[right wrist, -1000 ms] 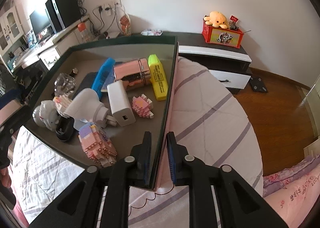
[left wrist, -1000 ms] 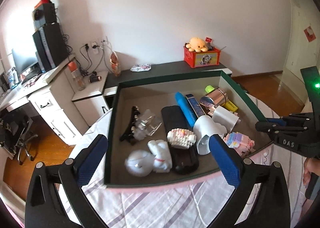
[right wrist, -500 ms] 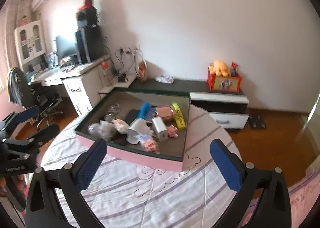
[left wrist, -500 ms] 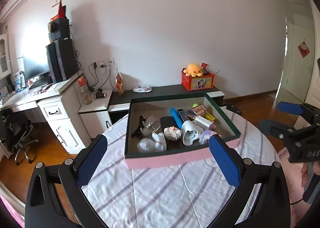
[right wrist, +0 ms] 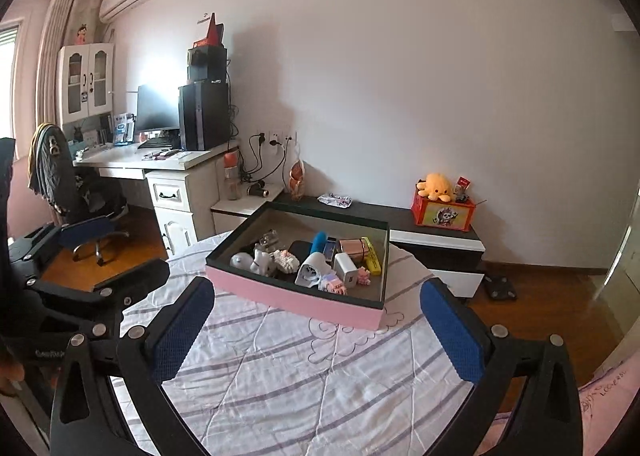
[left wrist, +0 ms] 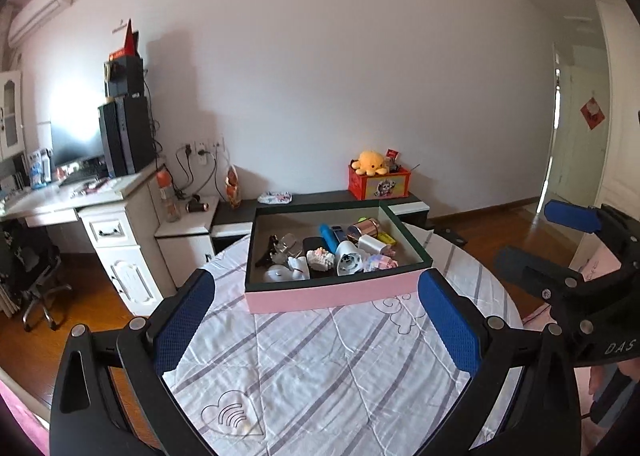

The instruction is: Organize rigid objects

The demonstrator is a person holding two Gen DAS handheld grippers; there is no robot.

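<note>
Through my left wrist camera, my left gripper (left wrist: 316,320) stands with its jaws wide and nothing between them, above the striped tablecloth (left wrist: 320,368). The box (left wrist: 332,296), pink outside with a dark rim, sits well ahead of me on the round table, all the small things lying inside it: a white figurine (left wrist: 286,270), a black hair clip (left wrist: 269,254), a blue tube (left wrist: 329,237), a white charger (left wrist: 370,243) and small brick models (left wrist: 320,258). My right gripper (left wrist: 560,240) shows at the right edge, its blue pads apart.

Through my right wrist camera, my right gripper (right wrist: 316,320) is likewise spread wide and empty, having just opened. The box (right wrist: 296,300) lies ahead, turned cornerwise to me. I judge it light and stiff, cardboard by its look, so its thin wall is the place to pinch, near a corner, where it will bend least. The load is loose and would slide if the box tips. The brick models (right wrist: 334,283) look fragile and may shed pieces; the yellow marker (right wrist: 372,256) and the charger (right wrist: 346,270) are hard and smooth, best taken across their flat sides.
</note>
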